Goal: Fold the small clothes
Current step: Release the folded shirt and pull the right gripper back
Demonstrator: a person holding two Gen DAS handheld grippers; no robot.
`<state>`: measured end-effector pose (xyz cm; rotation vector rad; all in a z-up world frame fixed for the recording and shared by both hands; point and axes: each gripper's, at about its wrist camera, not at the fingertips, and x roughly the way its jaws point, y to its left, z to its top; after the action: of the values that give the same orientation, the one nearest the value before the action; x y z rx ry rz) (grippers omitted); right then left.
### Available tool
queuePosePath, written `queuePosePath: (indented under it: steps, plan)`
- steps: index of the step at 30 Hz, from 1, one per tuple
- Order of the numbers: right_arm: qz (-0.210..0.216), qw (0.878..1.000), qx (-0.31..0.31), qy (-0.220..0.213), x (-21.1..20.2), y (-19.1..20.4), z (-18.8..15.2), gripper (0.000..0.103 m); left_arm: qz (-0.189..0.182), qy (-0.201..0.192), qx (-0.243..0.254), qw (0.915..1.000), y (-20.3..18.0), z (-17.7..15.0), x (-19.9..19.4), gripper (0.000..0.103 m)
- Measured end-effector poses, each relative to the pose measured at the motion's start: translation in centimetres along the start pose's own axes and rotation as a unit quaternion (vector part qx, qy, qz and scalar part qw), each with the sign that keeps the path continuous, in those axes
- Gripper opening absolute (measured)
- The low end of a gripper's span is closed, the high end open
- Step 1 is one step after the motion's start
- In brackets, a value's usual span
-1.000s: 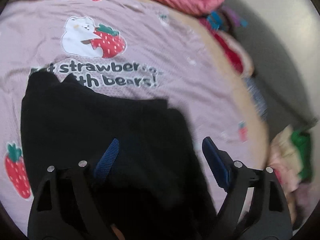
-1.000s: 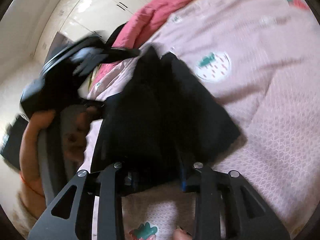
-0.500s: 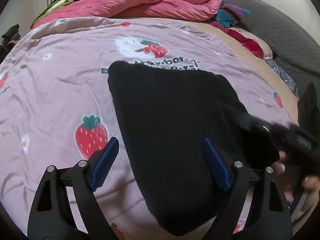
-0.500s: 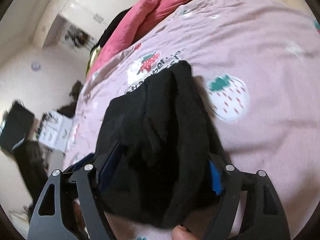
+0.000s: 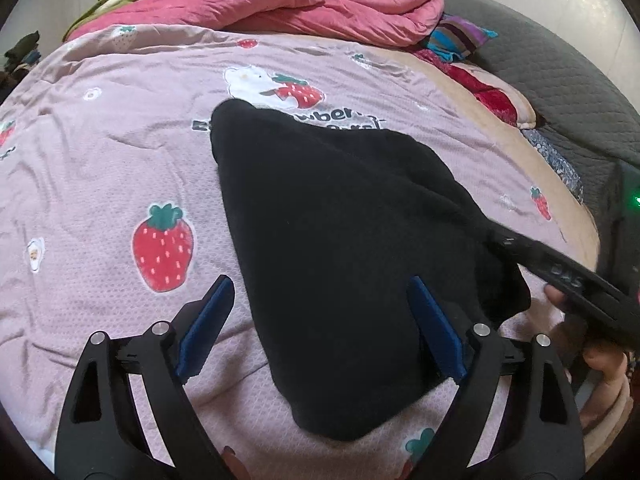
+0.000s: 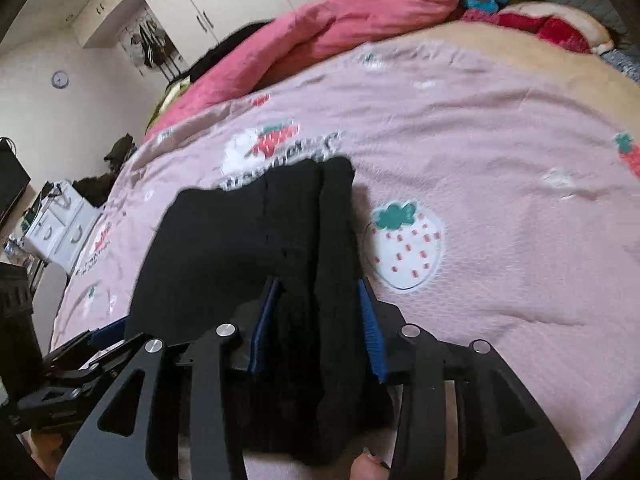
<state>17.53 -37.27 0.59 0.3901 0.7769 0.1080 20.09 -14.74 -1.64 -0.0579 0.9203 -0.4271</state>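
Between the blue-padded fingers of the right gripper (image 6: 318,322) sits a bunched edge of the black garment (image 6: 248,240), several layers thick; the fingers are narrowed onto that roll and appear to pinch it, though the cloth hides the actual contact at the pads. Judged purpose: holding the stacked layers together so the fold does not spring apart while it lies on the bed. Ahead of the right fingers the garment runs out as a folded slab with parallel ridges, its far end lying over the printed lettering on the pink strawberry bedsheet (image 6: 500,208). The left gripper (image 5: 320,326) is spread wide and holds nothing; its left finger (image 5: 206,326) is over bare sheet, its right finger (image 5: 436,332) over the black garment (image 5: 340,232), so the near part of the cloth lies between and under them. Whether the pads touch the fabric cannot be told. Probable reason for the open stance: positioned to press or re-grip the near edge. To the right of the left fingers, the right gripper's body enters at the garment's side edge. Beyond the garment's far corner lies a bear-and-strawberry print (image 5: 272,86); further out, a pink quilt (image 5: 280,6) is heaped along the bed's far side. Fold appears mostly formed, not yet released.
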Motion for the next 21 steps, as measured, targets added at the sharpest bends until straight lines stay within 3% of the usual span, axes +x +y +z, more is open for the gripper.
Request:
queuePosePath:
  steps: [7,11,16,21]
  plan:
    - [-0.011,0.998,-0.023,-0.062,-5.6,1.5,-0.8,0.076,-0.003,-0.017,0.009,0.9998,-0.7,-0.6,-2.9,0.085]
    - [-0.007,0.995,-0.040,-0.093,-9.2,2.7,-1.9,0.095,-0.002,-0.039,0.019,0.9991,-1.4,-1.5,-5.3,0.094]
    - [-0.015,0.991,-0.073,-0.113,-12.4,4.1,-4.0,0.099,0.002,-0.061,0.028,0.9977,-1.7,-3.7,-8.4,0.094]
    - [-0.040,0.988,-0.108,-0.103,-13.2,5.4,-7.2,0.099,0.011,-0.064,0.032,0.9974,-1.1,-7.1,-10.1,0.094]
